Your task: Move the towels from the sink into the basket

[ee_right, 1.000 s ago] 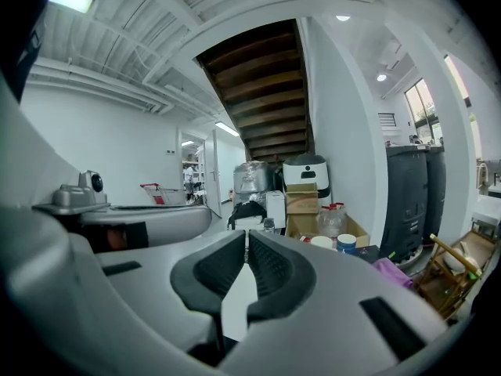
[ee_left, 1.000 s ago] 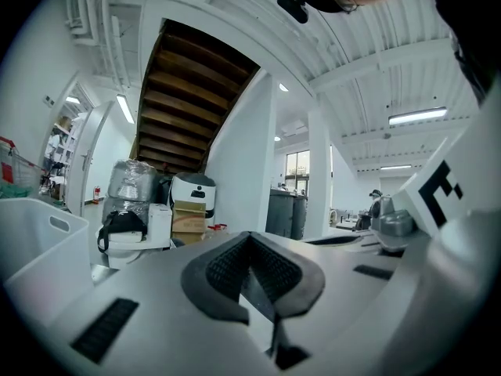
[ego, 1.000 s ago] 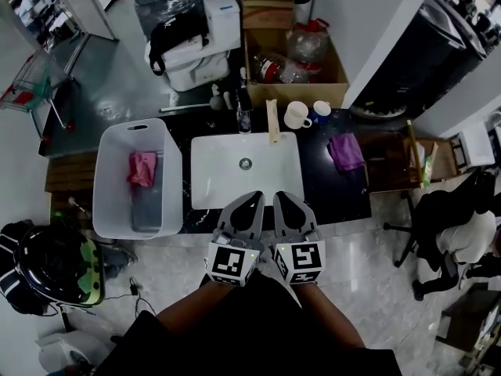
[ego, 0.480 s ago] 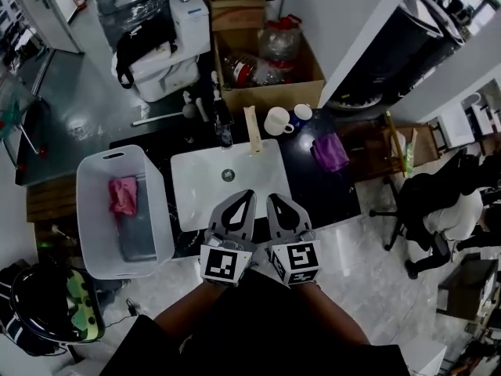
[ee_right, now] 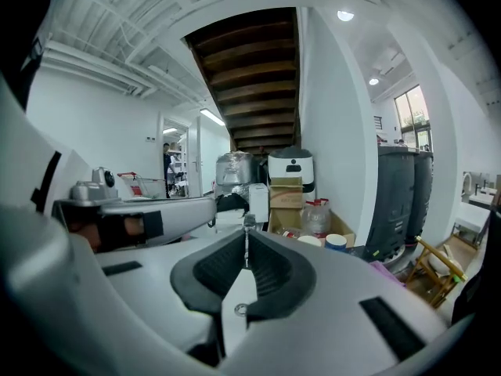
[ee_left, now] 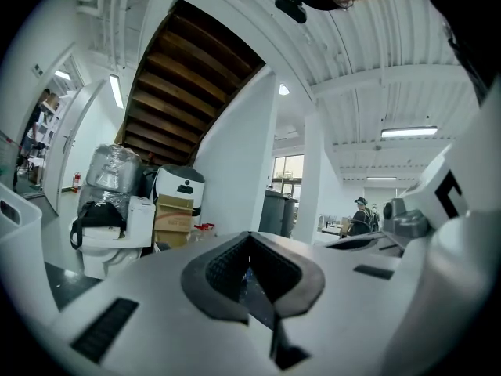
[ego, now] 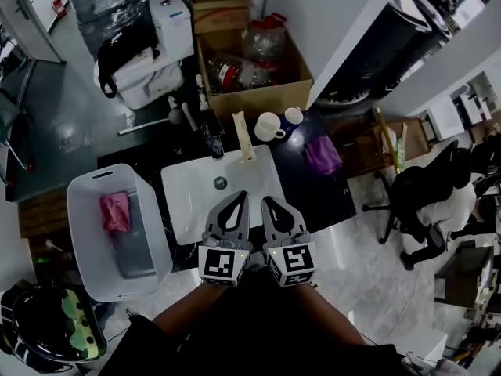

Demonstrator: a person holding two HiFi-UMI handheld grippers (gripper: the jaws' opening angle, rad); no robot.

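White rectangular sink [ego: 192, 210]: smooth, glossy, ceramic-looking. Black tabletop [ego: 301, 185] around it: polished, stone-like sheen. White rectangular plastic basket [ego: 135, 249]: matt, smooth-walled. Pink towel [ego: 114, 211] in the basket and purple towel [ego: 322, 154] on the tabletop: soft, crumpled, matt cloth. Brown box [ego: 258, 96]: dull plain cardboard. White mug [ego: 268, 126]: glazed. Left gripper [ego: 241, 197] and right gripper [ego: 266, 201]: smooth matt pale-grey plastic shells; fingers [ee_right: 270, 276] lined with black ribbed, rubber-like pads. Pale floor [ego: 368, 265]: glossy.
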